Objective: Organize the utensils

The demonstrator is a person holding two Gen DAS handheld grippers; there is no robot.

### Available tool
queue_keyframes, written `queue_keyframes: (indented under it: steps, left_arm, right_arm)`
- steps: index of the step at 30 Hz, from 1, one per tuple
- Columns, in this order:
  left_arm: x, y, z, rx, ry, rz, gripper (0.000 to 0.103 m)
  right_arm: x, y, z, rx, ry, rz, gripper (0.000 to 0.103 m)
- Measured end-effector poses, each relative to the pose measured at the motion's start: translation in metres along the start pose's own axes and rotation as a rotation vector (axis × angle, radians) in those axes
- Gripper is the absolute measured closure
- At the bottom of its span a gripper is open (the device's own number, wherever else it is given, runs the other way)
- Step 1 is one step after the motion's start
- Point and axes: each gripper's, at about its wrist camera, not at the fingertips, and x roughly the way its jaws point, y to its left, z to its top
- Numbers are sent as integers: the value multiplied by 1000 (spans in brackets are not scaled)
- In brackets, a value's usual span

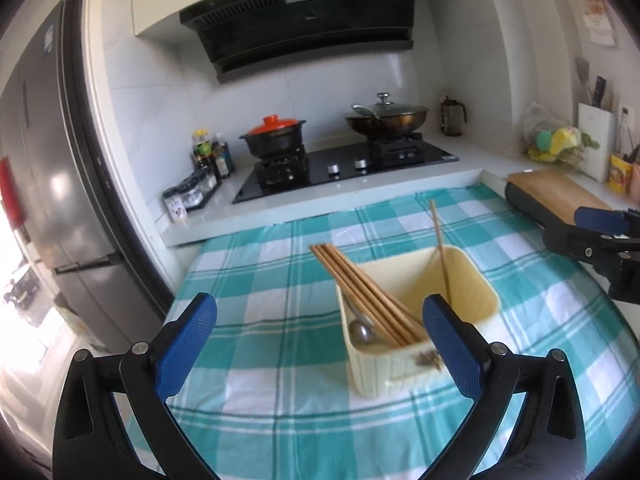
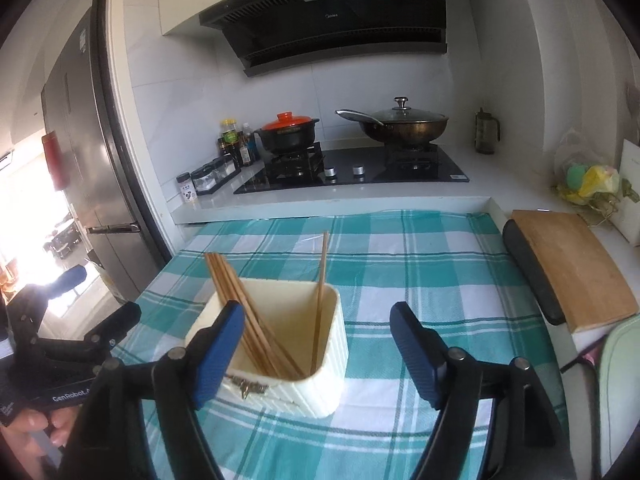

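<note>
A cream ribbed utensil holder point(image 1: 404, 364) point(image 2: 316, 380) stands on the teal checked tablecloth point(image 1: 264, 280) point(image 2: 420, 256). Several wooden chopsticks point(image 1: 360, 288) point(image 2: 240, 300) lean in it to the left. One single chopstick point(image 1: 440, 248) point(image 2: 321, 280) leans at its right side. A metal spoon point(image 1: 360, 330) lies inside, seen in the left wrist view. My left gripper point(image 1: 320, 344) is open and empty, just in front of the holder. My right gripper point(image 2: 318, 354) is open and empty, its fingers either side of the holder's near face.
Behind the table is a counter with a gas hob point(image 2: 360, 168), a black pot with an orange lid point(image 2: 288, 132), a lidded wok point(image 2: 404, 124) and sauce bottles point(image 2: 236, 144). A wooden cutting board point(image 2: 572, 264) lies at the right. A fridge point(image 1: 52, 200) stands at the left.
</note>
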Motion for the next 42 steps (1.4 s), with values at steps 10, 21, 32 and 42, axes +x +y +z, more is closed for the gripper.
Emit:
queue_keyframes:
  steps: [10,21,32,42]
  left_arm:
    - [-53,4,-39,-67,20,43,0]
    - [-87,7,-67,-98,49,-9,0]
    - [-100,15,-68,-164,56,-41,0]
    - [-97,15,-73,-157,72,-16,0]
  right_arm:
    - [-78,40,-45,-81,-54,-33,14]
    - [-100,64,-79,-93,-31,-94,12]
    - [-123,77,-82,-127,-43,-120,12]
    - [-127,87,-85,-144,-41,-115,12]
